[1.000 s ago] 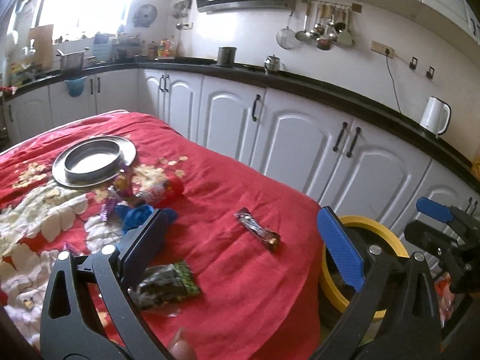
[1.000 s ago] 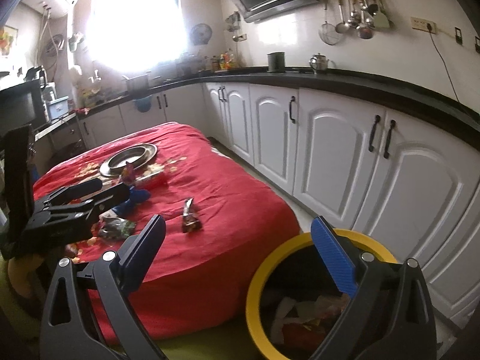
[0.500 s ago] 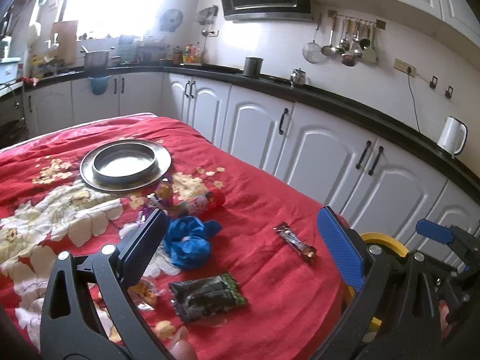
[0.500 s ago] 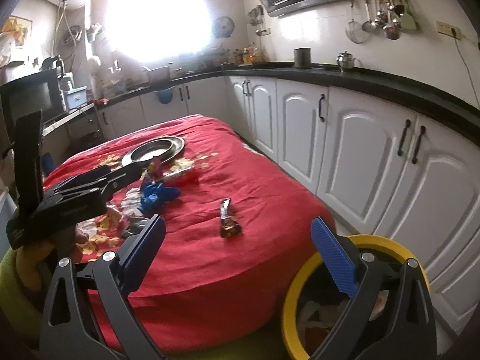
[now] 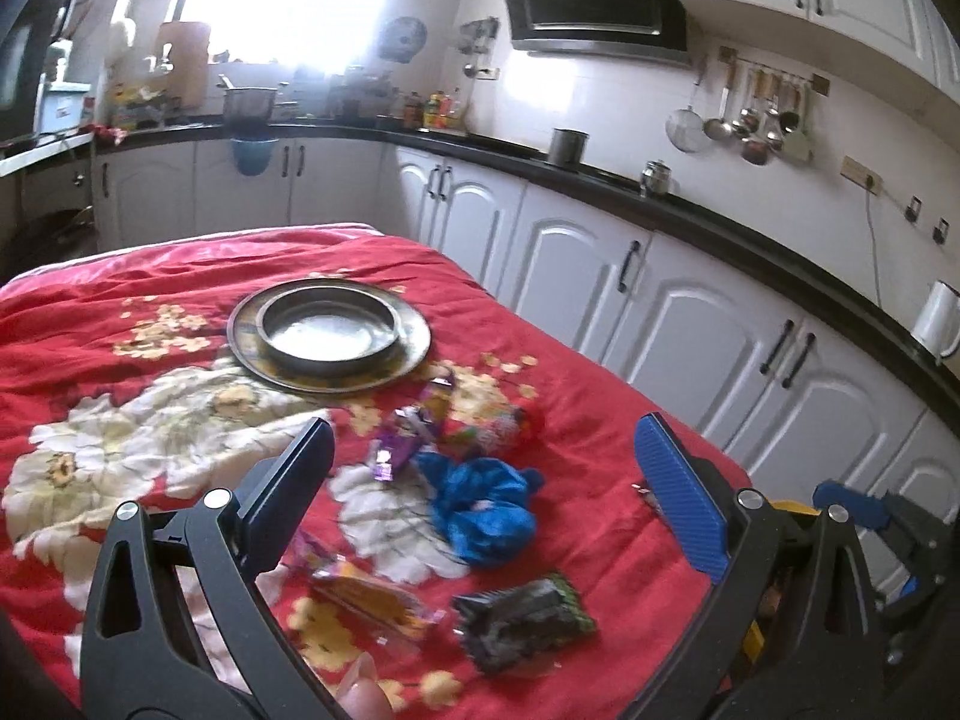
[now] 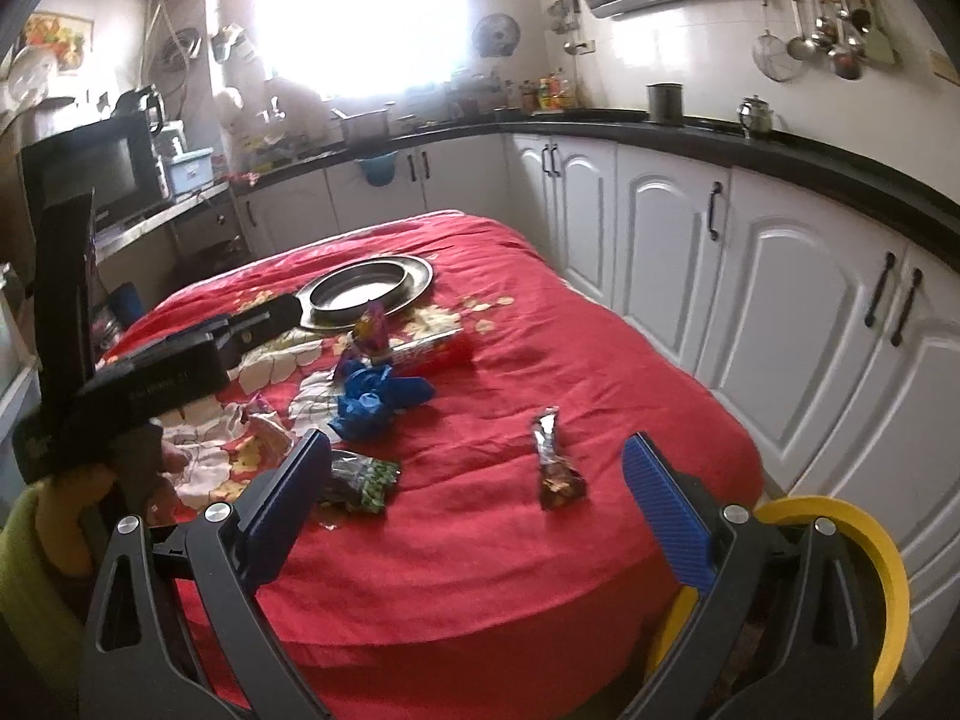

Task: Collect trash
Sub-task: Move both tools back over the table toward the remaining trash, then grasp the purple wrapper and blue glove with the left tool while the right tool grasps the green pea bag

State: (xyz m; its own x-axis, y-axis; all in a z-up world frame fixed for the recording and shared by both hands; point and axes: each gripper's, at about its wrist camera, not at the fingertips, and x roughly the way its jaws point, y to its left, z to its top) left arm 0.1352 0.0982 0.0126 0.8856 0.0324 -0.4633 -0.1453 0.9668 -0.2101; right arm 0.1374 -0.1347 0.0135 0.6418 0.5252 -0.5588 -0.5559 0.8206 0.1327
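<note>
Starting on the left, the left gripper (image 5: 483,486) hangs over the red flowered tablecloth (image 5: 576,360) with its jaws wide apart and nothing between them. From its own camera, an orange wrapper (image 5: 372,597) lies low between the fingers, and a dark green-edged snack packet (image 5: 522,615) sits just right of it. A bit further up the table is a crumpled blue bag (image 5: 480,510), with a purple wrapper (image 5: 399,447) and a red tube-shaped packet (image 6: 435,351) close behind. Beyond those is a metal bowl (image 5: 329,333) sitting on a metal plate (image 5: 414,339). More to the right, a brown candy-bar wrapper (image 6: 555,468) lies on its own, well apart from the pile and near the table edge. The right gripper (image 6: 477,495) is also spread open and empty, hovering off that edge. Far right and lower down, the yellow-rimmed trash bin (image 6: 864,540) stands on the floor, beside the white cabinets (image 6: 798,300).
</note>
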